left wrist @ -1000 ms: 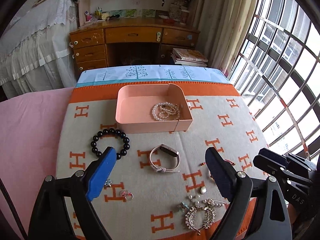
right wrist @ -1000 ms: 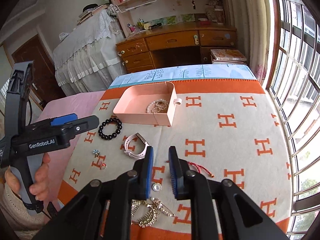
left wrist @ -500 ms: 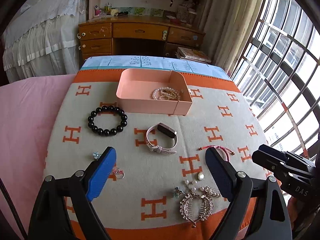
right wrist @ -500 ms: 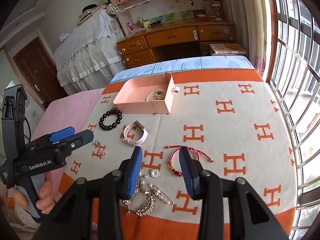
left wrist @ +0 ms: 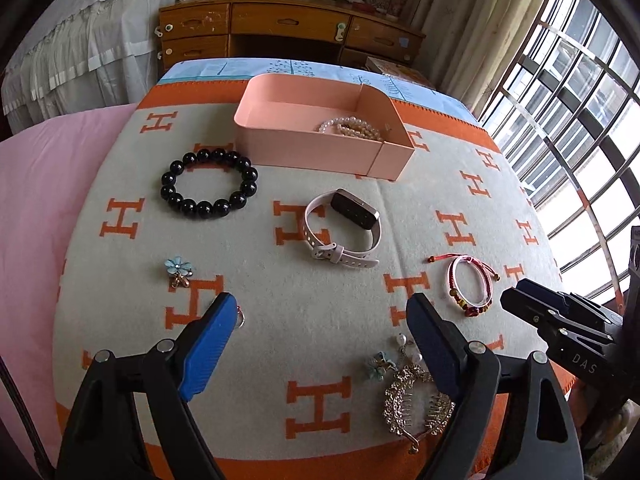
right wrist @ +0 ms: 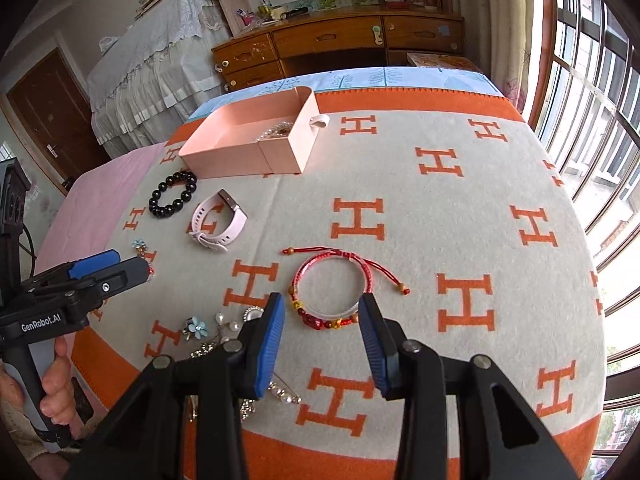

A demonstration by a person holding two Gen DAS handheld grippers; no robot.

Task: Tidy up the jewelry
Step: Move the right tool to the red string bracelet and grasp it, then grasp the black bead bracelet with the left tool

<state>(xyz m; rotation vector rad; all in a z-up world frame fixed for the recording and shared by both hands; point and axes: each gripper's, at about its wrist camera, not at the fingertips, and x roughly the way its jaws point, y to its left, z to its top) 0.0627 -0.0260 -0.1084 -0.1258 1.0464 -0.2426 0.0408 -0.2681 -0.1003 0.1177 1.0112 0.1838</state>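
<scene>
On the orange-H blanket (right wrist: 460, 208) lies a red cord bracelet (right wrist: 324, 322). My right gripper (right wrist: 322, 300) hangs just over its near edge, open, with a blue pad on either side of the beads and neither touching them. My left gripper (left wrist: 322, 304) is open wide, its jaws closing slightly over bare blanket. Ahead of it lie a pink watch (left wrist: 344, 232) and a black bead bracelet (left wrist: 208, 184). Further back, a pink box (left wrist: 304, 148) holds a pearl bracelet (left wrist: 352, 126).
A blue flower earring (left wrist: 179, 268) lies to the left. A gold comb (left wrist: 408, 396), pearls and another blue flower (left wrist: 380, 364) lie near the front edge by the left gripper's right finger. A hand (right wrist: 52, 380) holds the left gripper's handle. A wooden desk (left wrist: 288, 20) stands behind.
Both grippers have come down toward the blanket. The right gripper's jaws have widened and now flank the red bracelet's near edge. The left jaws have narrowed a little.
</scene>
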